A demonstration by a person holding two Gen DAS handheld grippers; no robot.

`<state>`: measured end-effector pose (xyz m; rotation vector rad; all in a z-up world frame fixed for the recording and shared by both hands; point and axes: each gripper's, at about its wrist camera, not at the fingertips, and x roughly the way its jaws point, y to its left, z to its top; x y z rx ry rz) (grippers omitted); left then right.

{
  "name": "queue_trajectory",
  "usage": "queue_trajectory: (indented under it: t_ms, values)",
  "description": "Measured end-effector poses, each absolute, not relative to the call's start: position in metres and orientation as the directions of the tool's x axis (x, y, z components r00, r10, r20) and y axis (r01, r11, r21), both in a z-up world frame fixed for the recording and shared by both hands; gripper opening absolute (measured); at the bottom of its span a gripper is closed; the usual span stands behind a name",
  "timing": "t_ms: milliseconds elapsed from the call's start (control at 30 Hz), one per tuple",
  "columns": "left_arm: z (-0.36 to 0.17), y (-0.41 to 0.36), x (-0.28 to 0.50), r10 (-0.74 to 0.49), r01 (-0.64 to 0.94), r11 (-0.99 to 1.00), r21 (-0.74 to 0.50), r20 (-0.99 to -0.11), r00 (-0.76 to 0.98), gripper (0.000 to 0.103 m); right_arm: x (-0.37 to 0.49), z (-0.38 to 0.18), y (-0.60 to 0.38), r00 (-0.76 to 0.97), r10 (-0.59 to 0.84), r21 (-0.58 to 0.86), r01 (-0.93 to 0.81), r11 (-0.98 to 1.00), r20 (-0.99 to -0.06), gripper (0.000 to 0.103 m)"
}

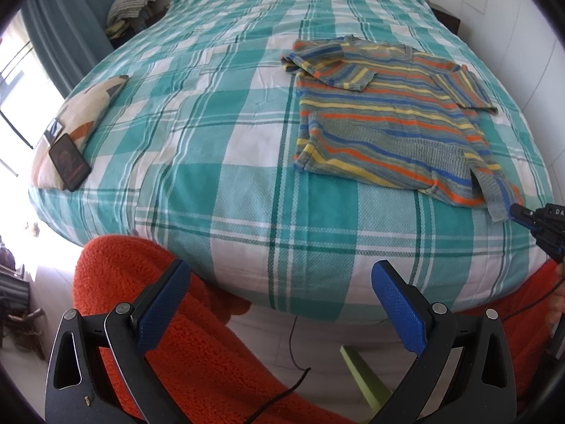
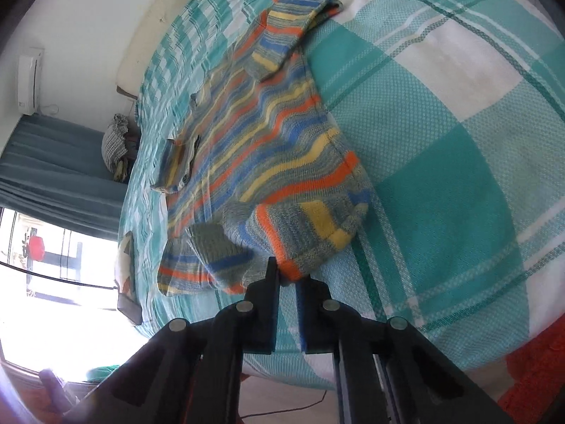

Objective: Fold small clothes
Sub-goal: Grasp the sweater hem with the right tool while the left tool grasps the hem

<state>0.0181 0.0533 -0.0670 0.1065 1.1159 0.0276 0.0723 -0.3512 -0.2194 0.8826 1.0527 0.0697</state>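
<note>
A small striped knit sweater point(image 1: 388, 113) in grey, orange, yellow and blue lies spread on the teal-and-white checked bedspread point(image 1: 247, 176), toward the right. My left gripper point(image 1: 279, 300) is open and empty, held off the near edge of the bed, well left of the sweater. My right gripper point(image 1: 515, 212) is at the sweater's near right hem corner. In the right wrist view the right gripper point(image 2: 287, 279) is shut on that hem corner of the sweater point(image 2: 268, 141), which is slightly lifted and curled.
A phone point(image 1: 69, 161) lies on a patterned cushion point(image 1: 88, 116) at the bed's left edge. A bundle of clothes point(image 1: 136, 0) sits beyond the far left corner. Orange fleece point(image 1: 159, 318) is below the left gripper. A wall runs along the bed's right side.
</note>
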Motion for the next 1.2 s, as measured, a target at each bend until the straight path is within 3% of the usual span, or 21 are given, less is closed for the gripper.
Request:
queue_trajectory:
  t_ms: [100, 267, 300, 333, 400, 500, 567, 633, 700, 767, 867, 933, 1000, 1100, 1200]
  values:
    - [-0.073, 0.057, 0.021, 0.081, 0.025, 0.994, 0.102, -0.896, 0.436, 0.103, 0.043, -0.216, -0.365, 0.431, 0.432, 0.589, 0.352, 0.728, -0.792, 0.005]
    - [-0.081, 0.061, 0.038, 0.066, 0.044, 0.995, 0.095, -0.896, 0.438, 0.103, 0.013, -0.232, -0.398, 0.309, 0.291, 0.409, 0.452, 0.793, -0.905, 0.008]
    - [-0.082, 0.066, 0.046, 0.065, 0.033, 0.996, 0.088, -0.900, 0.430, 0.102, 0.011, -0.231, -0.404, 0.298, 0.234, 0.356, 0.473, 0.806, -0.925, 0.014]
    - [-0.081, 0.073, 0.052, 0.056, 0.014, 0.998, 0.068, -0.903, 0.425, 0.102, 0.012, -0.226, -0.406, 0.306, 0.180, 0.314, 0.477, 0.821, -0.935, 0.029]
    - [-0.075, 0.087, 0.061, 0.022, -0.029, 1.000, 0.010, -0.901, 0.434, 0.102, 0.024, -0.206, -0.397, 0.376, 0.148, 0.303, 0.394, 0.868, -0.915, 0.035]
    - [-0.065, 0.096, 0.062, 0.009, -0.064, 0.998, -0.023, -0.883, 0.469, 0.102, 0.068, -0.178, -0.364, 0.467, 0.289, 0.413, 0.190, 0.891, -0.836, 0.035]
    - [-0.063, 0.095, 0.058, 0.011, -0.070, 0.997, -0.025, -0.879, 0.476, 0.102, 0.111, -0.167, -0.338, 0.509, 0.406, 0.500, 0.055, 0.864, -0.759, 0.040]
    - [-0.063, 0.095, 0.049, 0.001, -0.069, 0.997, -0.036, -0.881, 0.473, 0.102, 0.161, -0.170, -0.316, 0.523, 0.439, 0.502, -0.025, 0.864, -0.731, 0.041]
    - [-0.062, 0.099, 0.039, 0.001, -0.074, 0.996, -0.040, -0.880, 0.476, 0.102, 0.211, -0.193, -0.297, 0.451, 0.455, 0.496, -0.031, 0.868, -0.768, 0.041]
    - [-0.062, 0.109, 0.029, 0.018, -0.092, 0.995, -0.031, -0.876, 0.482, 0.102, 0.239, -0.226, -0.270, 0.275, 0.548, 0.554, -0.062, 0.830, -0.790, 0.041]
    - [-0.067, 0.132, 0.021, 0.046, -0.134, 0.991, -0.021, -0.875, 0.481, 0.102, 0.195, -0.226, -0.199, -0.014, 0.671, 0.630, -0.360, 0.688, -0.741, 0.042]
    - [-0.075, 0.143, 0.021, 0.040, -0.149, 0.988, -0.035, -0.881, 0.472, 0.102, 0.126, -0.217, -0.154, -0.212, 0.630, 0.624, -0.549, 0.556, -0.747, 0.042]
    - [-0.082, 0.146, 0.029, 0.028, -0.146, 0.988, -0.044, -0.890, 0.456, 0.102, 0.066, -0.217, -0.131, -0.338, 0.563, 0.627, -0.626, 0.464, -0.754, 0.041]
    - [-0.084, 0.137, 0.047, -0.032, -0.109, 0.990, -0.094, -0.882, 0.471, 0.102, 0.030, -0.219, -0.142, -0.286, 0.524, 0.569, -0.630, 0.529, -0.803, 0.041]
    - [-0.099, 0.117, 0.077, -0.133, -0.027, 0.987, -0.161, -0.885, 0.446, 0.102, 0.046, -0.211, -0.204, -0.066, 0.610, 0.573, -0.434, 0.695, -0.790, 0.043]
